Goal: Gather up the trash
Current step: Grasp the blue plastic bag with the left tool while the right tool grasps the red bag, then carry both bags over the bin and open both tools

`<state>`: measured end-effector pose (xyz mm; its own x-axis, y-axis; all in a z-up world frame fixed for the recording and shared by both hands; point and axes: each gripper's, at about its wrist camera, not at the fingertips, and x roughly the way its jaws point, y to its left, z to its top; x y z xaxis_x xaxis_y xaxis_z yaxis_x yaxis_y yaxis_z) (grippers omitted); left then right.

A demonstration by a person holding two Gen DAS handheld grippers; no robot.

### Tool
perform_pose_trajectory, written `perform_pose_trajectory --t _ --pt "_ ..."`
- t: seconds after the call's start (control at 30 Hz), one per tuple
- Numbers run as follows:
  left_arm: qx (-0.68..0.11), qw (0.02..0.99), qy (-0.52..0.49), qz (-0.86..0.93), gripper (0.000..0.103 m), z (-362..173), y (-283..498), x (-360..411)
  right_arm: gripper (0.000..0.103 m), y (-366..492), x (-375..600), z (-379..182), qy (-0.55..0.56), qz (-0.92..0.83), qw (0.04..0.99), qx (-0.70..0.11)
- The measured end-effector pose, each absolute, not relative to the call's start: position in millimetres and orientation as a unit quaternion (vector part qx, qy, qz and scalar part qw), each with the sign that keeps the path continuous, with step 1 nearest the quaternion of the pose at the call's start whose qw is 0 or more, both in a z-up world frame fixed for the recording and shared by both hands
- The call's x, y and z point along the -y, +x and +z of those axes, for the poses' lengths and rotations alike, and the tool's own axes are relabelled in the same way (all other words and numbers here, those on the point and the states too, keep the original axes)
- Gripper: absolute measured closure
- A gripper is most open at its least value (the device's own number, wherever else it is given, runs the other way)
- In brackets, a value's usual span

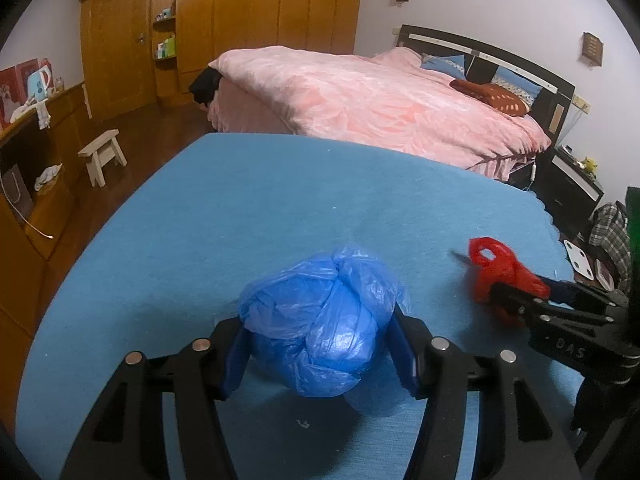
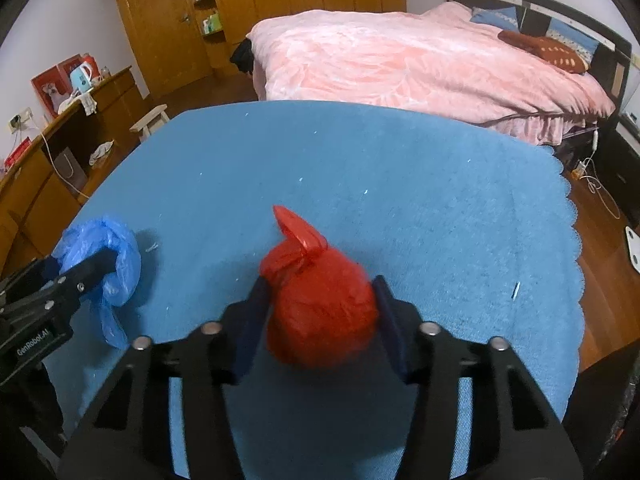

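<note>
A knotted blue plastic trash bag (image 1: 320, 320) sits between the fingers of my left gripper (image 1: 320, 348), which is shut on it over the blue tablecloth (image 1: 280, 208). A knotted red plastic trash bag (image 2: 320, 300) sits between the fingers of my right gripper (image 2: 320, 320), which is shut on it. The right gripper with the red bag (image 1: 500, 272) shows at the right of the left wrist view. The left gripper with the blue bag (image 2: 104, 264) shows at the left of the right wrist view.
The table has a scalloped cloth edge (image 2: 576, 240) at the right. A bed with a pink quilt (image 1: 380, 96) stands behind it. A small white stool (image 1: 102, 152) and wooden cabinets (image 1: 32, 152) are at the left. A white scale (image 1: 580, 260) lies on the floor.
</note>
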<state>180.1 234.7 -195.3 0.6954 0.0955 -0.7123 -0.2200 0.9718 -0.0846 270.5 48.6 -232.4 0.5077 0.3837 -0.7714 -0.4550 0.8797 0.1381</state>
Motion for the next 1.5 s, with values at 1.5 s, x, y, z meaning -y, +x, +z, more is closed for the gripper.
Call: perform_pose_trajectory --t 1.5 --pt "-0.311 0.947 -0.023 -0.079 0.044 -70.8 124.8 -35.3 0.06 128.3 163.6 -90.2 0.04 0.183 0.93 -0.317"
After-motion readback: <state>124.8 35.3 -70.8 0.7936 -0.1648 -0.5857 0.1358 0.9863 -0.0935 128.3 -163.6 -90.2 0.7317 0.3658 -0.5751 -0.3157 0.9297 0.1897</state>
